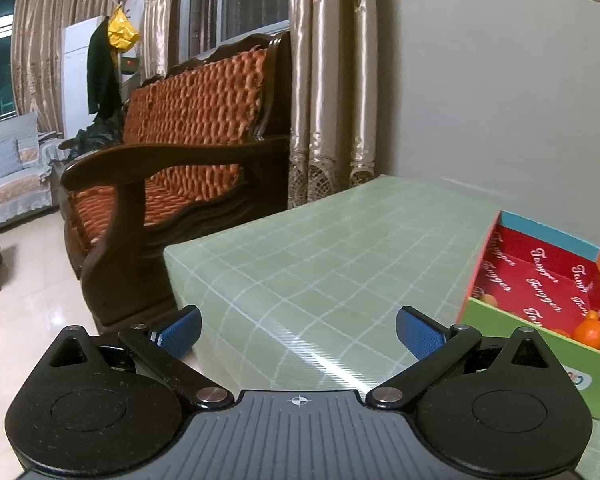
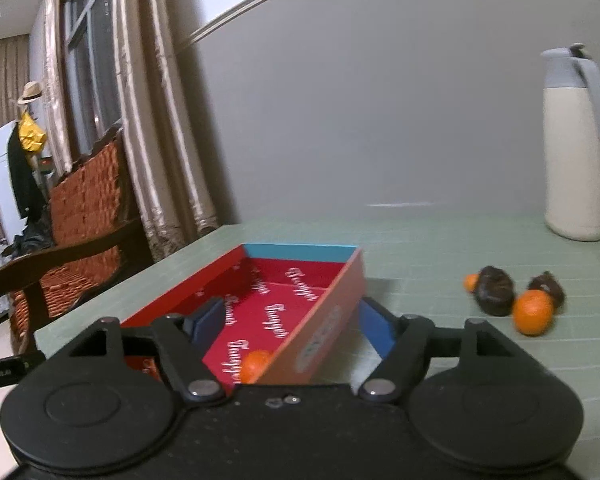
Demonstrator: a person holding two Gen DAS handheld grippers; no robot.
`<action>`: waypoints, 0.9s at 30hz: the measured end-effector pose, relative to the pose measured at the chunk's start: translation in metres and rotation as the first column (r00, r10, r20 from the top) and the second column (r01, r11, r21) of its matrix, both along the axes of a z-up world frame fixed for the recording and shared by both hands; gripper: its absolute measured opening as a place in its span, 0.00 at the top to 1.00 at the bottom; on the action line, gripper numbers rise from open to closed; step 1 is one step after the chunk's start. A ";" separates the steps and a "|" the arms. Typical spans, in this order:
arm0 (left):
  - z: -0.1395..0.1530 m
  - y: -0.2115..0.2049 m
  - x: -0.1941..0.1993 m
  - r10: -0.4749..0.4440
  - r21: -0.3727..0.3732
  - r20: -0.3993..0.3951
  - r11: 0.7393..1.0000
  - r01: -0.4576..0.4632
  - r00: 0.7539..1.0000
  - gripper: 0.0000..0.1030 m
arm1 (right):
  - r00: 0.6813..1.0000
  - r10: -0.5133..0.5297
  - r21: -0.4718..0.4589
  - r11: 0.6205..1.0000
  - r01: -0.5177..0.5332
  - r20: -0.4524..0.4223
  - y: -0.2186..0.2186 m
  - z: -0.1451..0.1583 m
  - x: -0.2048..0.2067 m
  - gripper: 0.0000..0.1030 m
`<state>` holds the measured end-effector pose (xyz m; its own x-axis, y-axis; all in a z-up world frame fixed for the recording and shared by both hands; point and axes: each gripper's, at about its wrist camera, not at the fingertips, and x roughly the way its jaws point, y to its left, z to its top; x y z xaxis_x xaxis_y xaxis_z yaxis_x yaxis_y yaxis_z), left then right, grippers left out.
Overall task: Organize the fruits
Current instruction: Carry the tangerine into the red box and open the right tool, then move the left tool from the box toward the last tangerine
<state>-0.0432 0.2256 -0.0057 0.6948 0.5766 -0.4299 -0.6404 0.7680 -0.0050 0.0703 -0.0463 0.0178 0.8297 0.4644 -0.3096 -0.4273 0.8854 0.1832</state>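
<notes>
Fruit lay in two places as I watched through the wrist cameras: one small orange [image 2: 256, 365] already sat in the near end of the red-lined cardboard box [image 2: 284, 280], and a second loose orange [image 2: 533, 312] waited on the table with two dark, wrinkled fruits [image 2: 496, 290] and another small orange piece [image 2: 471, 282] just beside it. That loose cluster lay ahead and to the right of the right gripper [image 2: 296, 324], well clear of the box, so I judged the right hand far nearer to it than the left. The right gripper's jaws stood apart and held nothing; one blue pad hung inside the box and the other outside, straddling its right wall without pressing on it. The box's long axis ran away from me toward the wall, roughly along the line the gripper pointed. The left gripper [image 1: 298, 332] was spread wide too, empty, hovering over bare table with the box's green side off to its right. I reckoned the next reach would swing right, toward the loose orange. Underneath was a pale green checked table cover [image 1: 320, 248]; a cream thermos jug [image 2: 576, 144] stood at the far right by the grey wall, and a wooden settee with orange cushions [image 1: 188, 128] and beige curtains [image 1: 324, 80] filled the left.
</notes>
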 end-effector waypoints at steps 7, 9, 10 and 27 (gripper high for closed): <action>0.002 -0.022 0.010 -0.054 0.002 0.008 0.999 0.054 0.999 0.00 | 0.993 -0.116 0.000 0.993 0.116 -0.012 -0.031 -0.002 0.003 0.22; 0.002 -0.031 0.014 -0.075 0.002 0.009 0.997 0.075 0.997 0.00 | 0.988 -0.154 -0.003 0.988 0.154 -0.015 -0.041 -0.003 0.003 0.20; 0.003 -0.036 0.016 -0.084 0.004 0.011 0.996 0.084 0.996 0.00 | 0.985 -0.174 -0.005 0.985 0.174 -0.016 -0.047 -0.003 0.003 0.20; 0.015 -0.141 0.047 -0.307 0.120 0.012 0.945 0.304 0.952 0.00 | 0.864 -0.496 -0.034 0.868 0.495 -0.091 -0.147 -0.013 -0.001 0.16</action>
